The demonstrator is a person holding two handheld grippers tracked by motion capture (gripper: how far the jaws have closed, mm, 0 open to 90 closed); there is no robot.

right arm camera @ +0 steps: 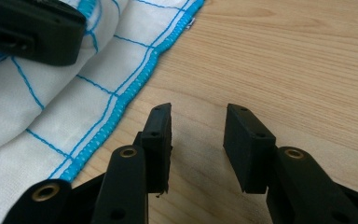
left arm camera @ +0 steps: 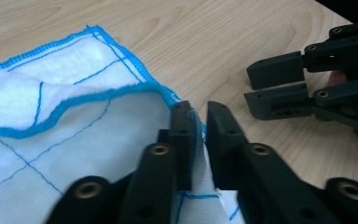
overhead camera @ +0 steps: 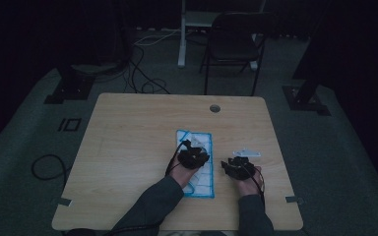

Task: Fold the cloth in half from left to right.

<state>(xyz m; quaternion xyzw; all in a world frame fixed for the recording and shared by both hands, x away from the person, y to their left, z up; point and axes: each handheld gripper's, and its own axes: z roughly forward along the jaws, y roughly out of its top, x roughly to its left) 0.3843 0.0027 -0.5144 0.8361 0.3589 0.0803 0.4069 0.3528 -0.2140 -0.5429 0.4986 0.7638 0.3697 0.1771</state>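
Observation:
A white cloth (overhead camera: 204, 182) with blue hems and a blue grid lies right of the middle of the wooden table (overhead camera: 128, 147), partly folded over itself. My left gripper (overhead camera: 194, 145) is over the cloth. In the left gripper view its jaws (left arm camera: 200, 116) stand a little apart, with the cloth's (left arm camera: 74, 140) blue hem hanging loosely in the gap. My right gripper (overhead camera: 234, 162) hovers over bare wood just right of the cloth. It is open with nothing between its jaws (right arm camera: 198, 121), and the cloth's hem (right arm camera: 116, 112) runs past to its left. The right gripper (left arm camera: 251, 86) also appears close by in the left gripper view.
A round cable hole (overhead camera: 215, 108) sits near the table's far edge. A dark folding chair (overhead camera: 234, 42) and a white stand (overhead camera: 182, 34) are beyond the table. Cables (overhead camera: 47, 167) lie on the floor to the left. Bare wood stretches left of the cloth.

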